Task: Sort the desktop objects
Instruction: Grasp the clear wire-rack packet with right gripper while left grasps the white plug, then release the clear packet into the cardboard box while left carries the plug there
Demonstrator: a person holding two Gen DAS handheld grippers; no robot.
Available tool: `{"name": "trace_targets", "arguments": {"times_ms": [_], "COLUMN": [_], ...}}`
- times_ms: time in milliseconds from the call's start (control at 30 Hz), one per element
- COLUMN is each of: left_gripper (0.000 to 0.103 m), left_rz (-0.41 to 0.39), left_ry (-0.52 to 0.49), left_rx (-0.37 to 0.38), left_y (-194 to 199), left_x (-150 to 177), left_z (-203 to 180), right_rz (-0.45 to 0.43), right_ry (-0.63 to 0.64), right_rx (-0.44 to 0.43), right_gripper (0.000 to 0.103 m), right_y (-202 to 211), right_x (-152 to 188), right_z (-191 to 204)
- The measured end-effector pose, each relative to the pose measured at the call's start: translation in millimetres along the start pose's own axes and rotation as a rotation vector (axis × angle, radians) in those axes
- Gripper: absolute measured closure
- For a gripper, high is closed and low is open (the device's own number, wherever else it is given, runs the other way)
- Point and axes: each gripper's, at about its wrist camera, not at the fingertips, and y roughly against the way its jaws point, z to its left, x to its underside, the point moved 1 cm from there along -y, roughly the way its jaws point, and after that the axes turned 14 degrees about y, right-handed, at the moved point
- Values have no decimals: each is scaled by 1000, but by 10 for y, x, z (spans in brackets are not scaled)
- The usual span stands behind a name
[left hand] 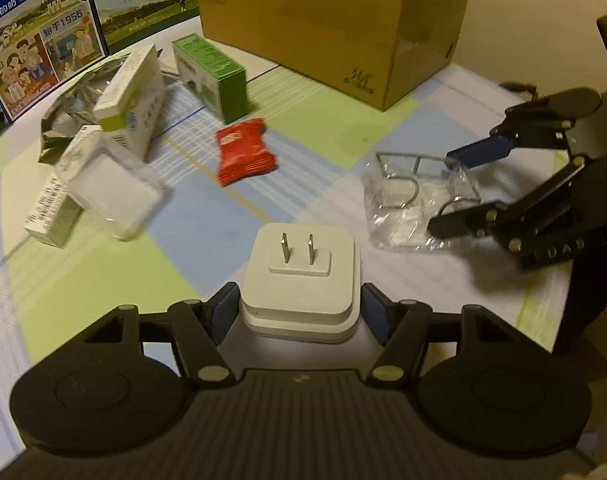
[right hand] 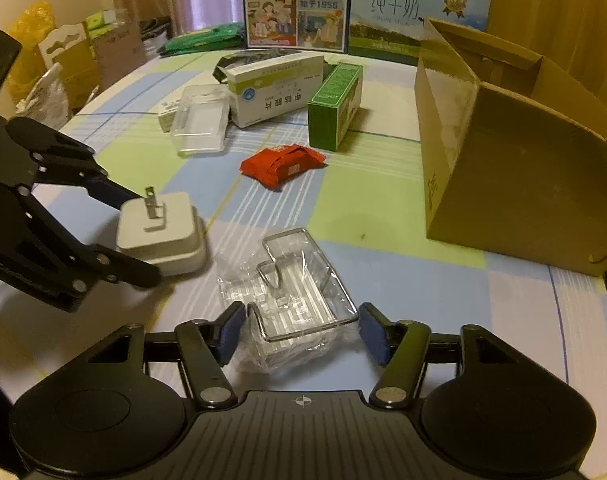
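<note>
On the checked tablecloth (right hand: 383, 208), the open cardboard box (right hand: 515, 168) serves as landmark, standing at the far right. Two milk cartons (right hand: 299, 4) stand upright behind it, to its left. Left of the box lies a cluster: a white medicine box (right hand: 271, 88) leaning on a green box (right hand: 335, 106), a clear plastic case (right hand: 201, 118) just beside them, and a small white carton (left hand: 49, 216) partly under that case. A red snack packet (right hand: 283, 164) lies alone between this cluster and the box, nearer the viewer. Nearer still, a white plug adapter (left hand: 301, 284) rests prongs up; the left gripper (left hand: 301, 306) brackets it, blue pads at both its flanks, though whether they press it cannot be told. To the adapter's right, closer to the box, a wire holder in a clear bag (right hand: 299, 296) lies flat; the right gripper (right hand: 299, 334) stands wide apart around its near end, with gaps visible at both pads, holding nothing. Nothing lies between either item and the box.
</note>
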Motion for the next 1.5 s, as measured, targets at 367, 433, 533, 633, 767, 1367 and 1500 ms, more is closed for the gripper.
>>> {"name": "trace_targets", "arguments": {"times_ms": [367,433,533,633,767,1367,1500], "left_gripper": [29,29,29,29,29,43,43], "left_rz": [-42,-45,-46,-40,-40,-40,-45], "left_ry": [-27,-23,-21,-19,-14,40,42], "left_rx": [1,6,11,17,23,14,14], "left_y": [-66,-69,-81,-98,-112,-87,-63], "left_x": [101,100,101,102,94,77,73], "left_z": [-87,-83,-86,-91,-100,-87,-138], "right_rz": [-67,-72,-66,-59,-54,-74,-89], "right_ry": [213,224,232,236,219,71,27], "right_rx": [-73,-96,-129,-161,-183,-114,-74], "right_gripper": [19,19,20,21,33,50,50], "right_y": [-9,-38,-80,-99,-111,-44,26], "right_x": [123,125,114,119,130,119,93], "right_z": [12,-8,-46,-69,-79,-202,-272]}}
